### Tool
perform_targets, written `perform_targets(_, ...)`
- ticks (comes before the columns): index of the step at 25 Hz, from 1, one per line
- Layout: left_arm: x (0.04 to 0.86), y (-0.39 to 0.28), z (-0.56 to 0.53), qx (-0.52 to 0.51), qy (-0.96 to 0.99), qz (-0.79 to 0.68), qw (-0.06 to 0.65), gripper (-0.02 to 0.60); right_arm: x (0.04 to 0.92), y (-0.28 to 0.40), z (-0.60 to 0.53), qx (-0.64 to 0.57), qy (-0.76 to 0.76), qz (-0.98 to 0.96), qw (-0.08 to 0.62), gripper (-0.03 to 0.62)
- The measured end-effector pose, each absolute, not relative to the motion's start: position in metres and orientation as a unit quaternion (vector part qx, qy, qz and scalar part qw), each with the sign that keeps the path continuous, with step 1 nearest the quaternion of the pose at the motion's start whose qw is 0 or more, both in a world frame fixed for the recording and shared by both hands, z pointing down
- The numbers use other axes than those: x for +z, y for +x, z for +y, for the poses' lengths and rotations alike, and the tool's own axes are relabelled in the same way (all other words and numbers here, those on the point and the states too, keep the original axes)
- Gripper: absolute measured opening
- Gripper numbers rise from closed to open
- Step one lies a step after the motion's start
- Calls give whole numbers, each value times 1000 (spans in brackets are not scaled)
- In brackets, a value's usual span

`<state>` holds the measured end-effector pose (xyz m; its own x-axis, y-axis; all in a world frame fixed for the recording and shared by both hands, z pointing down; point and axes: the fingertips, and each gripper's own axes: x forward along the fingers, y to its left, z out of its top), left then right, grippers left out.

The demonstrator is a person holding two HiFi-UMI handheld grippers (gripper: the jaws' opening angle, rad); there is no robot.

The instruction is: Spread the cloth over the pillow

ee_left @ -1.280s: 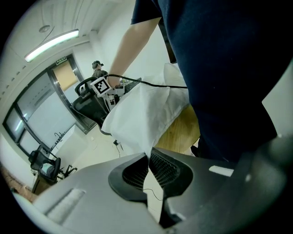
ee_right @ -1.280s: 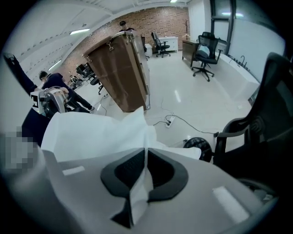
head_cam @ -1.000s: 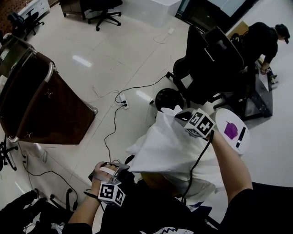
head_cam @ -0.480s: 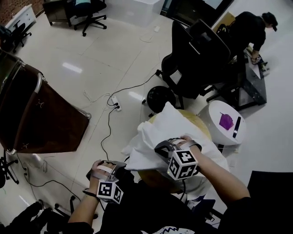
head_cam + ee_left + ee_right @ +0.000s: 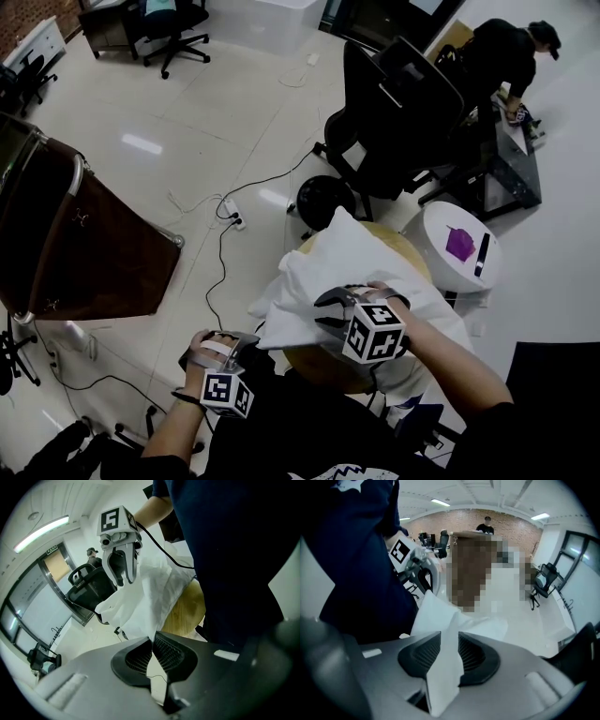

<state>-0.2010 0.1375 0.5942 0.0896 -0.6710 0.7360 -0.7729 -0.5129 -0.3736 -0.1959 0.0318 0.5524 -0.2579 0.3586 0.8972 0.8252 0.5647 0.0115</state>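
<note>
The white cloth (image 5: pixel 349 261) lies rumpled in a heap over the round wooden table (image 5: pixel 411 247). It is bunched high toward the far side and spills over the near-left edge. The pillow it should cover cannot be told apart from it in any view. The right gripper (image 5: pixel 322 313) rests at the near part of the heap. Its jaws have just been opening and now stand partly apart, with a fold of cloth loose between them rather than pinched. The left gripper (image 5: pixel 251 339) is lower, off the table's near-left edge, its jaws closed tight on a thin corner of the cloth. The main risk, as I judge it, is that the slack fold slides out of the right jaws before the cloth is laid flat, leaving it bunched on one side. A tug from the left corner alone could then drag the whole sheet off toward the floor, where a power strip (image 5: pixel 231 210) and its cables lie.
</note>
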Motion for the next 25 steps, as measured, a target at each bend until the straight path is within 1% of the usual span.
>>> perform_targets(4,593,-202,138,461,738,-490,51,0,512,-219,17,-182,-370,-796,443,138)
perform_targets(7,594,-200,139,461,739,-489,49,0,506,-245,-13,-125,-349,-810,456,138)
perform_targets(11,594,-198,139,460,741,-487,49,0,538,-267,-40,-49,-350,-785,509,143)
perform_targets(14,594,-197,139,459,741,-488,49,0,562,-267,-45,-17,-373,-746,552,169)
perform_targets(16,594,-197,139,459,741,-488,47,0,575,-268,-47,1,-382,-726,572,198)
perform_targets(18,593,-198,139,459,740,-490,47,0,586,-273,-51,21,-380,-717,584,213)
perform_targets(23,593,-200,138,457,739,-493,49,0,602,-277,-48,76,-386,-704,592,213)
perform_targets(25,593,-200,137,457,739,-493,50,0,604,-276,-44,79,-390,-700,593,210)
